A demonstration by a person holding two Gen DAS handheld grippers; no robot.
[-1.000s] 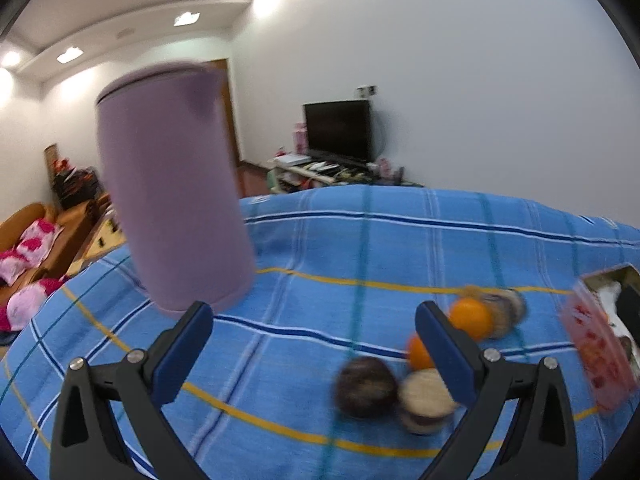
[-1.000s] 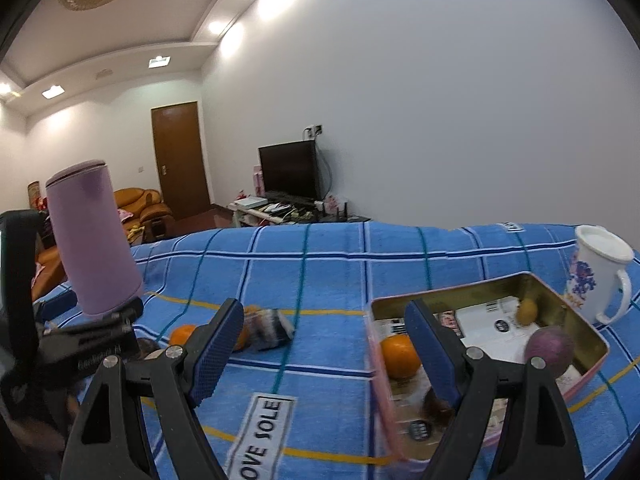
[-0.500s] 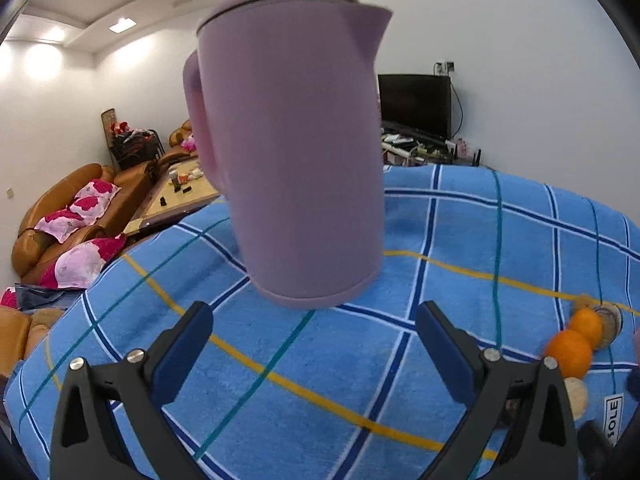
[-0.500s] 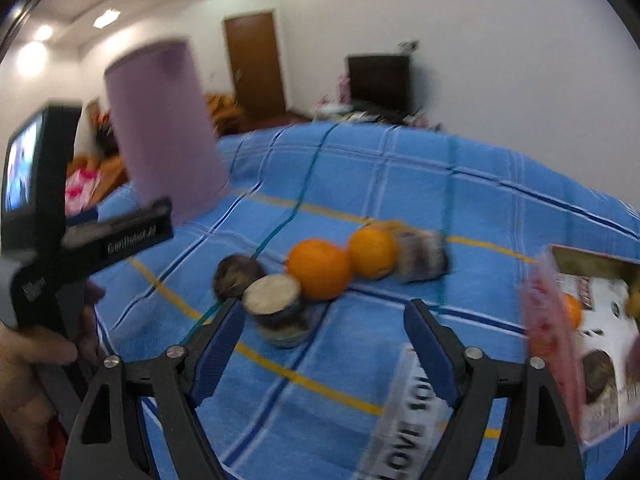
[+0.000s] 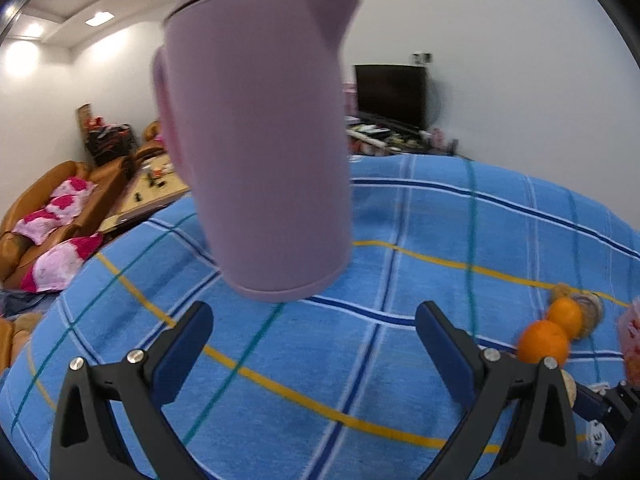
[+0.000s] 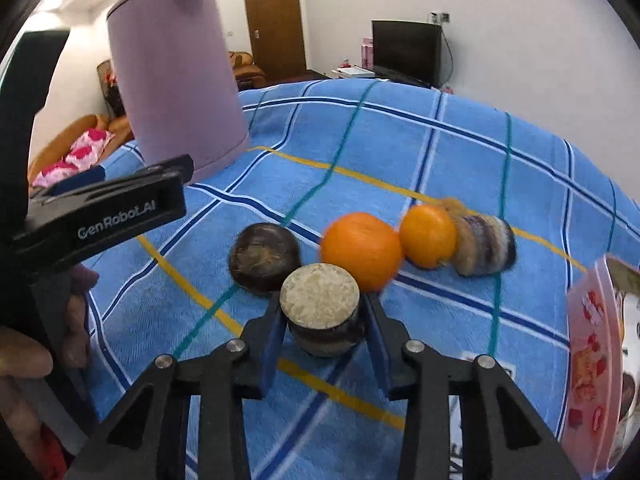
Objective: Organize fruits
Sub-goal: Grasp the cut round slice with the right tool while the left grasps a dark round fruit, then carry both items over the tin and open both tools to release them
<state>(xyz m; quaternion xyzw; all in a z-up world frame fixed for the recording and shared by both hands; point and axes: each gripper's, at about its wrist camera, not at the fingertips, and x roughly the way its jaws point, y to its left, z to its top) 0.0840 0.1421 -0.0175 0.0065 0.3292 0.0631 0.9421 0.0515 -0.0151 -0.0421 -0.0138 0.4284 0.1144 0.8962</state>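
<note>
A cut brown fruit (image 6: 320, 300) with a pale flat top stands on the blue plaid cloth (image 6: 400, 140). My right gripper (image 6: 323, 308) is closing on it, and both blue pads touch its sides. Just behind it lie a dark round fruit (image 6: 264, 258), two oranges (image 6: 360, 250) (image 6: 428, 236) and a striped cut fruit (image 6: 484, 250). My left gripper (image 5: 314, 316) stands open, empty, just in front of the base of a purple jug (image 5: 260, 140). In the left wrist view the oranges (image 5: 544, 342) sit far right.
A pink-rimmed tin box (image 6: 588, 360) stands at the right edge of the cloth. The purple jug (image 6: 176, 80) rises at the back left. A person's hand (image 6: 24, 360) holds the left gripper's body (image 6: 100, 208) on the left. Sofas and a television stand beyond the table.
My right gripper swung left from the tin, dropped toward the fruit cluster, and its jaws narrowed around the cut brown fruit. My left gripper turned toward the purple jug, then held still.
</note>
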